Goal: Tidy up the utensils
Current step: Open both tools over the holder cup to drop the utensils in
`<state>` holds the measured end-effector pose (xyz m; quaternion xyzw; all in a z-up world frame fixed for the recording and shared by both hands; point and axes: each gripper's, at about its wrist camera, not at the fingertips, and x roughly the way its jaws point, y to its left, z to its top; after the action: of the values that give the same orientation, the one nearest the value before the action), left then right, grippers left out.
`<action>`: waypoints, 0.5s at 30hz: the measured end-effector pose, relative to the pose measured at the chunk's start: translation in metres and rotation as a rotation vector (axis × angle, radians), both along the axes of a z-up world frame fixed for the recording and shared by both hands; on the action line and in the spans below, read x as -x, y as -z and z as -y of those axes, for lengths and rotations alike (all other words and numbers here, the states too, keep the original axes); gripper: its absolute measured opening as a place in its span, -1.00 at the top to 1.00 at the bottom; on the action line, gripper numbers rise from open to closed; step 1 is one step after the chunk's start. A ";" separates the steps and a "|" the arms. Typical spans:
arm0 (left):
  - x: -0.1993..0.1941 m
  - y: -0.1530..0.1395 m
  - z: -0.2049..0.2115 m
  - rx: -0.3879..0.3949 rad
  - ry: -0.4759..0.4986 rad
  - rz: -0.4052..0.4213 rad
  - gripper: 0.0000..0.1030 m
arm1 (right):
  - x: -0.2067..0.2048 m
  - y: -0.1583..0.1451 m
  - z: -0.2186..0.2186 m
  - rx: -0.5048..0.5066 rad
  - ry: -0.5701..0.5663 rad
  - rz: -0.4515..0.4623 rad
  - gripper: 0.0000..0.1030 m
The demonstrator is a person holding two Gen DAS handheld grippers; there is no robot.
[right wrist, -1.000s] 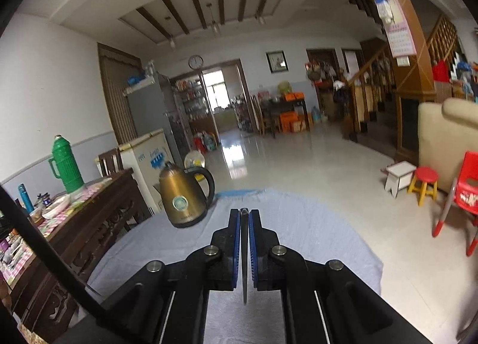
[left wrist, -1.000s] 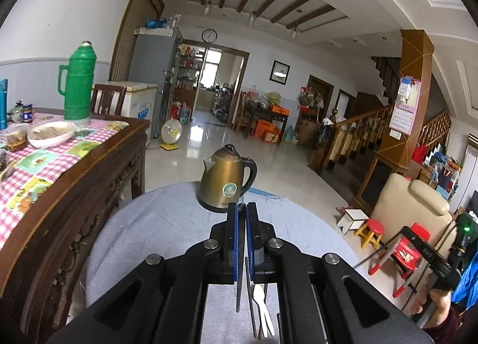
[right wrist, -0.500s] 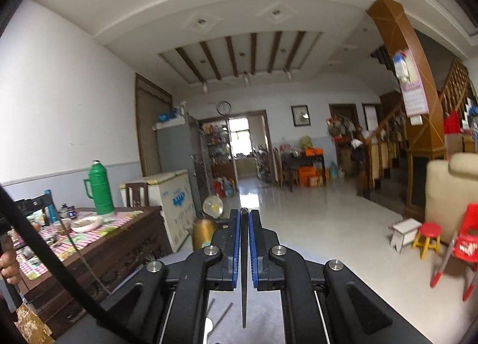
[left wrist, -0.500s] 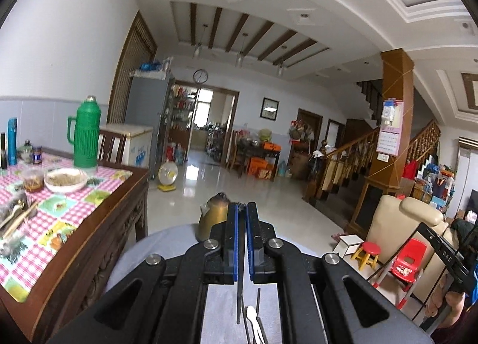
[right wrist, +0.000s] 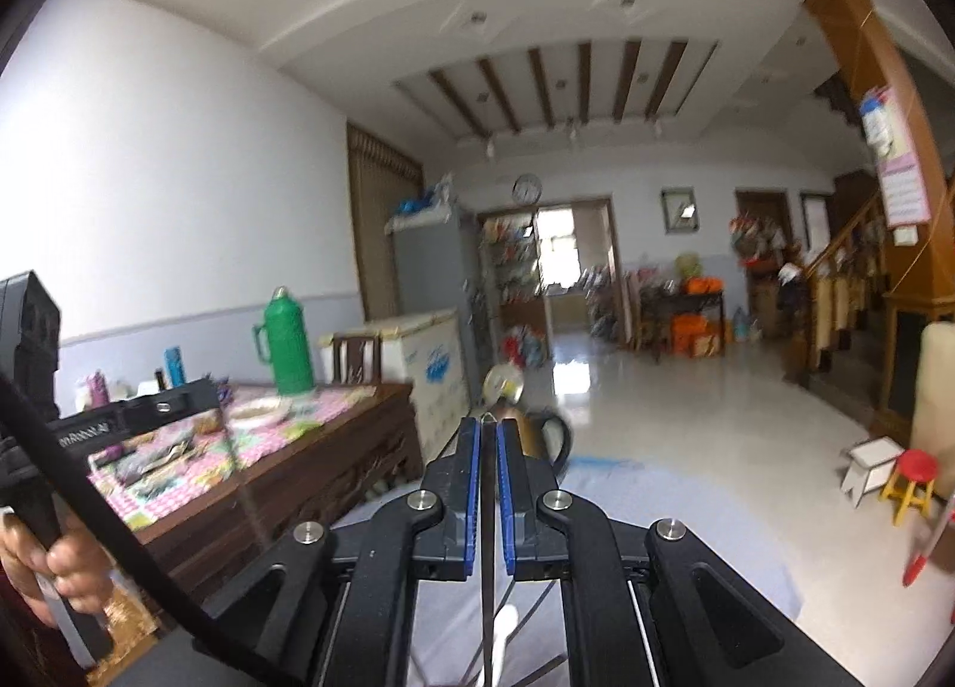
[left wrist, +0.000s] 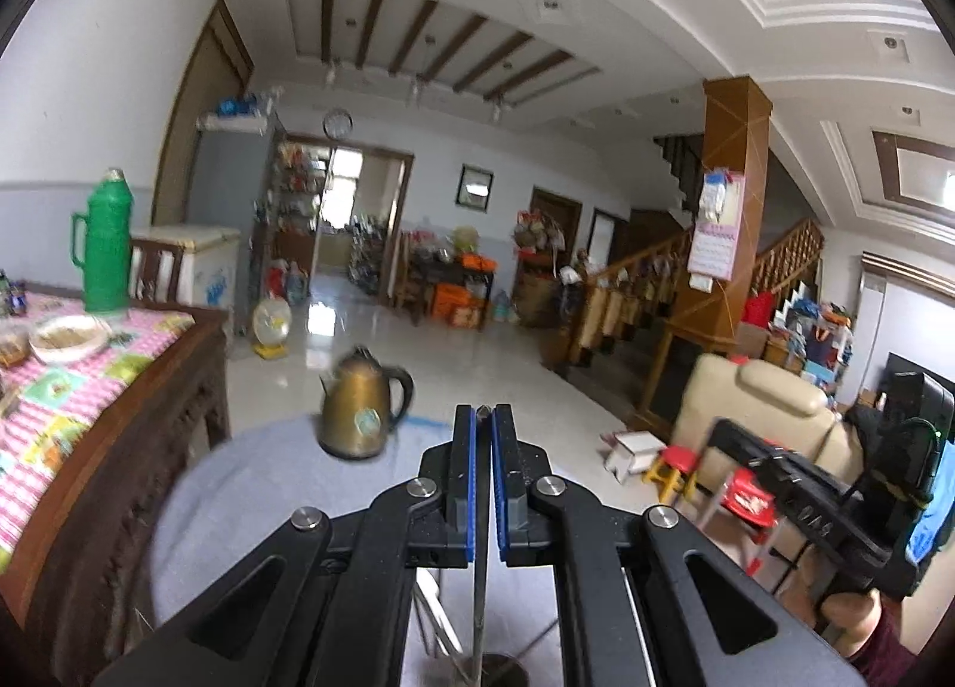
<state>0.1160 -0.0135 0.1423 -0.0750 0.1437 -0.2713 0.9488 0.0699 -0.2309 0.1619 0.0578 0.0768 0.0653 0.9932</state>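
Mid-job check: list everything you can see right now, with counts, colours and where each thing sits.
Kettle: one, brass, far side of the grey cloth.
Grey cloth: one, spread under both tools.
Pink checked cloth: one, on the wooden table at left.
Thermos: one, green, upright on the pink checked cloth.
Bowl: one, white, near the thermos.
White utensil: at least one, on the grey cloth.
Stool: one, red and yellow, on the floor.
Left utensil: one, thin dark metal, clamped edge-on.
Right utensil: one, likewise.
Left tool: black, blue pads, shut.
Right tool: same, shut.
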 end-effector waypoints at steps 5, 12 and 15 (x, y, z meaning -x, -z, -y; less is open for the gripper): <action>-0.015 0.040 0.028 -0.040 0.006 -0.069 0.90 | -0.023 0.035 -0.016 0.010 -0.036 -0.083 0.88; -0.030 0.091 0.048 -0.061 0.023 -0.206 0.90 | -0.036 0.083 -0.013 0.003 -0.057 -0.208 0.88; -0.039 0.111 0.053 -0.091 0.007 -0.270 0.90 | -0.043 0.102 -0.009 -0.014 -0.059 -0.272 0.88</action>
<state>0.1547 -0.0661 0.0314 -0.0673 0.2823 -0.2550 0.9224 0.1131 -0.2217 0.0597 0.0706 0.2118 0.0866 0.9709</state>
